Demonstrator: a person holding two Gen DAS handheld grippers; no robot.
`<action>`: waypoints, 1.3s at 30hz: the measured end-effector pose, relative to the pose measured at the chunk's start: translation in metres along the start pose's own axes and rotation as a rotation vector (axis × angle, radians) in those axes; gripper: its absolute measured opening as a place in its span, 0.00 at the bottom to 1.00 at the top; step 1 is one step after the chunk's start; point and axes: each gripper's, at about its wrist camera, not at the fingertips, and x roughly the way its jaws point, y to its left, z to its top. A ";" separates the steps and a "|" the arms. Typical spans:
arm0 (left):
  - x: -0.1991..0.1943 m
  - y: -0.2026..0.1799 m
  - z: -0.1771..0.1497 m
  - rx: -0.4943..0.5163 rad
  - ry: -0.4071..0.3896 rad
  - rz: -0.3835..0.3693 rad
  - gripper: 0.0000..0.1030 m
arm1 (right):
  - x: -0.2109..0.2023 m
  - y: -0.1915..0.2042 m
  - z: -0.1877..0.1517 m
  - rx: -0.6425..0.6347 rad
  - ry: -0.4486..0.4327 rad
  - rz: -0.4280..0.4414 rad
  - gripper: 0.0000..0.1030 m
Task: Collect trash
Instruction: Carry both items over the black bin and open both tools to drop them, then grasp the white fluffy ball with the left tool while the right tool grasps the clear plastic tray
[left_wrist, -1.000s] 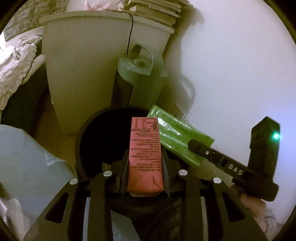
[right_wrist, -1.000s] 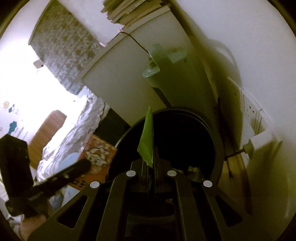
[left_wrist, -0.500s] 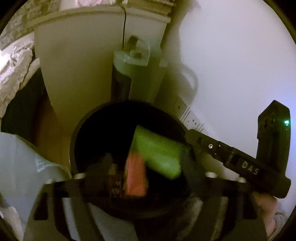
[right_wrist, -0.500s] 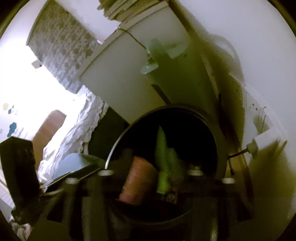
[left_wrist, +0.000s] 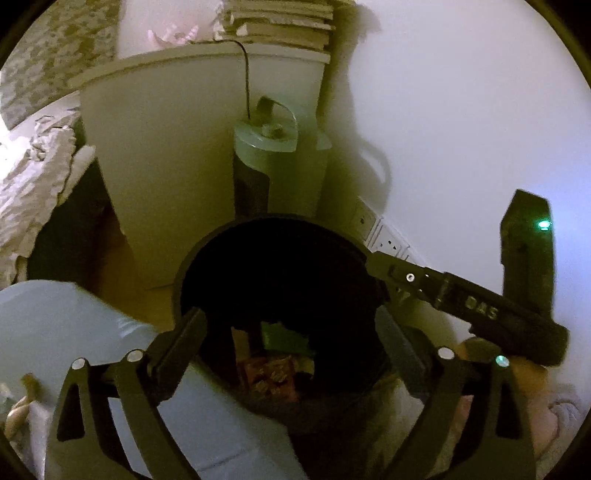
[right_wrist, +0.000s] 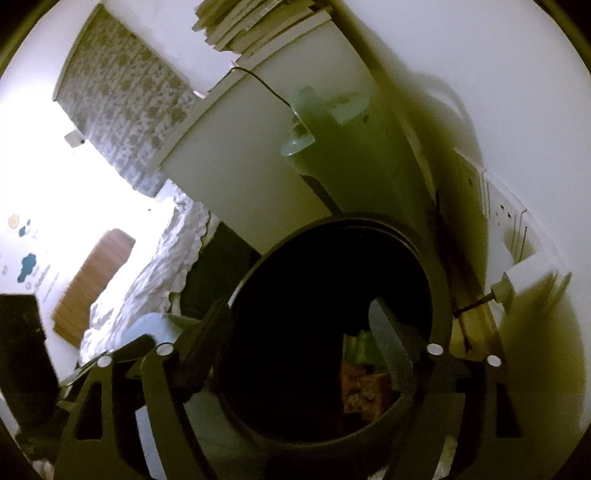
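1. Left wrist view: left tongs spread wide, holding nothing, directly over the black round trash bin.
2. Right tongs likewise wide and unloaded, above the same bin.
3. Trash lies straight below: printed reddish carton, glossy green wrapper at its 12 o'clock.
4. Smooth white cabinet stands at 11 o'clock.

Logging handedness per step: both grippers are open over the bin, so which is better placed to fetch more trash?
Neither clearly. Left gripper and right gripper both hang open and empty over the bin; no loose trash shows.
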 end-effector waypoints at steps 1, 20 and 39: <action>-0.011 0.003 -0.003 -0.006 -0.014 0.009 0.93 | 0.000 0.000 -0.001 0.001 0.003 0.000 0.80; -0.211 0.209 -0.146 -0.485 -0.139 0.339 0.93 | 0.026 0.180 -0.069 -0.246 0.295 0.250 0.81; -0.205 0.239 -0.184 -0.535 -0.127 0.260 0.39 | 0.087 0.289 -0.141 -0.437 0.548 0.147 0.05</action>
